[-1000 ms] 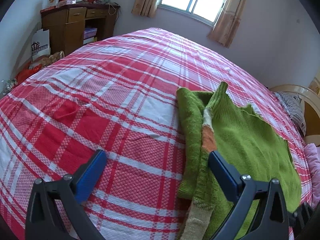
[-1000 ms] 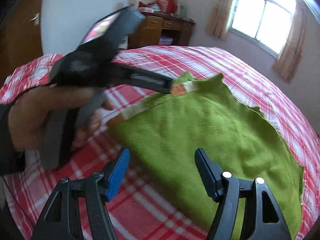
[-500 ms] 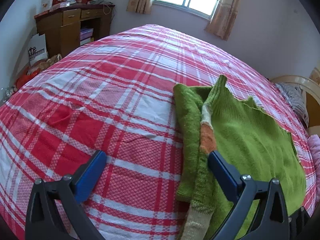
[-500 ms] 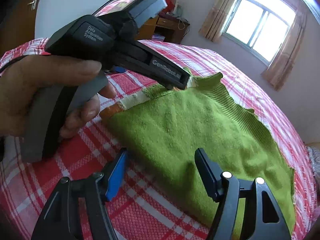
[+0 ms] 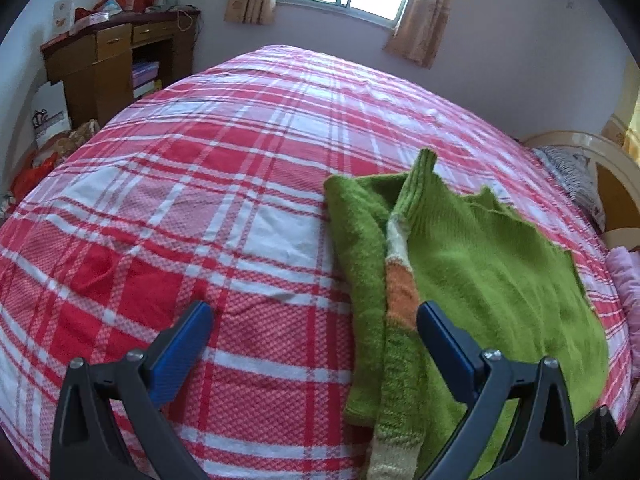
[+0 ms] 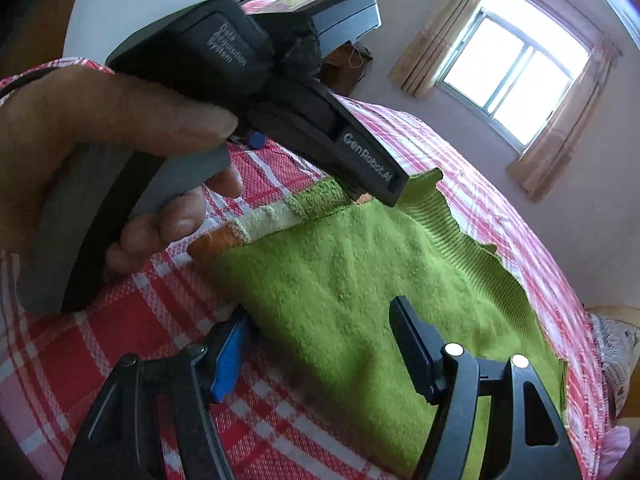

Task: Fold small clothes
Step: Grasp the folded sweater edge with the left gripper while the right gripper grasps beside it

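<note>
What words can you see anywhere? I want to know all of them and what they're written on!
"Data Acquisition System": on the dark top housing of the left gripper, seen from the right wrist.
"GenRobot.AI": on the side of that gripper's black finger.
White paper bag by the desk: a dark printed logo, too small to read.
Boxes on the desk: print too blurred to read.

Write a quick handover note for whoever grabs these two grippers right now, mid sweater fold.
Left gripper: open, holding nothing, above the sweater's left edge.
Right gripper: open, holding nothing, low over the near edge.
Green sweater lies on the plaid bed, mostly flat.
Done: striped sleeve folded in along the left side.
Left: remaining folds into a compact bundle.
</note>
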The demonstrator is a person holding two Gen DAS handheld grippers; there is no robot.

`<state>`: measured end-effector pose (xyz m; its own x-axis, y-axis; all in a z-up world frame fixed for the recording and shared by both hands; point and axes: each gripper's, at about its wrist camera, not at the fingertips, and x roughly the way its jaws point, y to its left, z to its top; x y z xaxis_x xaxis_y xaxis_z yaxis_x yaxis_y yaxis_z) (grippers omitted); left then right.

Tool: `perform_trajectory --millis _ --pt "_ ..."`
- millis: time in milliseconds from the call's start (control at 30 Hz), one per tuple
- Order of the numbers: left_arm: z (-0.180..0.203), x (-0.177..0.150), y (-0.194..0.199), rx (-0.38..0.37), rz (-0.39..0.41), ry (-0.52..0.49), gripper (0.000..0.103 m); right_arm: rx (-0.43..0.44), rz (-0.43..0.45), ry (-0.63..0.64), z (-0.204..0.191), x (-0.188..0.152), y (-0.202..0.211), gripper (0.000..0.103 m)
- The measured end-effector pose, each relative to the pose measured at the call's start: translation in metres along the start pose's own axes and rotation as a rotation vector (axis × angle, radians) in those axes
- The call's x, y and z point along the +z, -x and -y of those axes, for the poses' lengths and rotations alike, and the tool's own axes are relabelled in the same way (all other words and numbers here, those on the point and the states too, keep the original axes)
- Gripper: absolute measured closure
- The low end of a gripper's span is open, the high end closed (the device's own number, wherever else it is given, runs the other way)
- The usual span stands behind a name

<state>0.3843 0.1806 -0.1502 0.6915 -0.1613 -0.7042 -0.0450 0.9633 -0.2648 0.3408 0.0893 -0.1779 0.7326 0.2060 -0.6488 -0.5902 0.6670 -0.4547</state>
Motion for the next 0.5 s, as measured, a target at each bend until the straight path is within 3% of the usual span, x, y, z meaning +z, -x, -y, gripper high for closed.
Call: perform_trajectory --millis 267,367,500 --pt "-0.002 0.017 -0.008 -0.148 -0.014 0.017 0.005 -0.075 0.023 0.060 -0.013 0.002 0.001 0.035" --pt "0.010 0.024 -0.016 -0.140 -0.032 -0.043 0.011 -0.061 0.022 0.046 -0.011 0.002 0.001 0.036" --pt "0.026 0.033 -0.031 -0.116 -0.080 -0.111 0.027 -0.075 0.032 0.062 -0.013 0.001 0.001 0.042"
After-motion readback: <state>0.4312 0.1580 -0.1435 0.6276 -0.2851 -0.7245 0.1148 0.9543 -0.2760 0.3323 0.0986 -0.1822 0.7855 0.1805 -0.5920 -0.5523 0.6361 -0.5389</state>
